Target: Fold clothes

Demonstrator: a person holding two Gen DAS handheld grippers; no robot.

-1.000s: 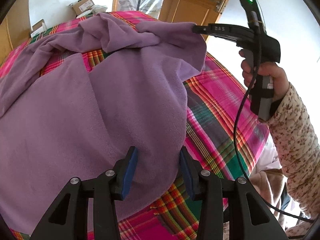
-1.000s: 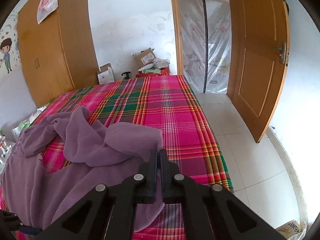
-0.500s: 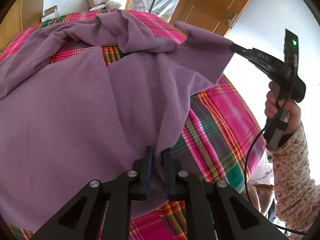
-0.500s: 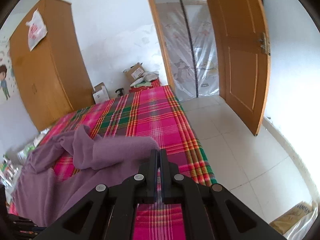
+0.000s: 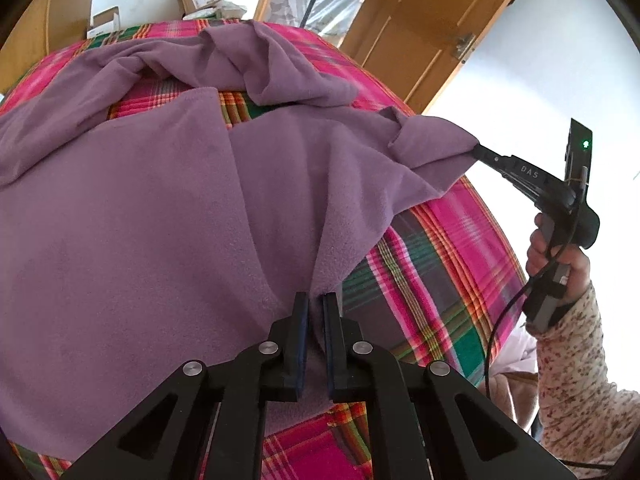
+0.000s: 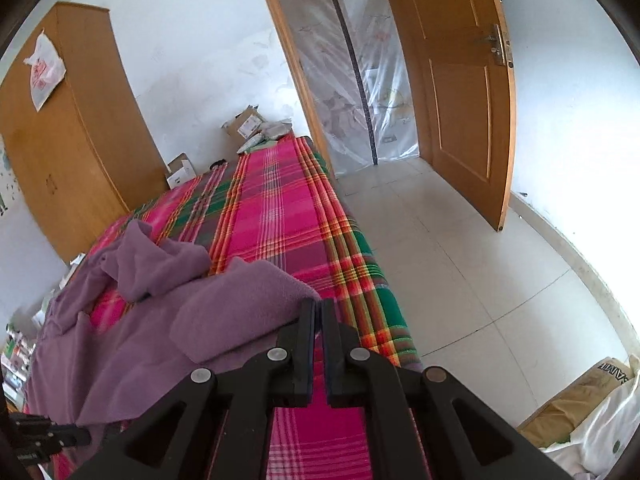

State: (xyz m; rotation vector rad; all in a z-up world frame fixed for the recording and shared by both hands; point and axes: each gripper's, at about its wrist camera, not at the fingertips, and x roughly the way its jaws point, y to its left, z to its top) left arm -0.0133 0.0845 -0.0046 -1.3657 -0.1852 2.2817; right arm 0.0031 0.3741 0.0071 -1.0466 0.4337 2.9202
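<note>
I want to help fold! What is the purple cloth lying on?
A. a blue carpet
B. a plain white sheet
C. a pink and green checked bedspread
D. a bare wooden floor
C: the purple cloth is spread over the pink and green checked bedspread, which shows around its edges in both views.

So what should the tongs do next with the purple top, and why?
Probably pull apart a little to stretch its edge flat. The left tongs have just closed on the purple top near its hem, the right tongs pinch another corner, and the cloth between still sags on the plaid bedspread.
</note>
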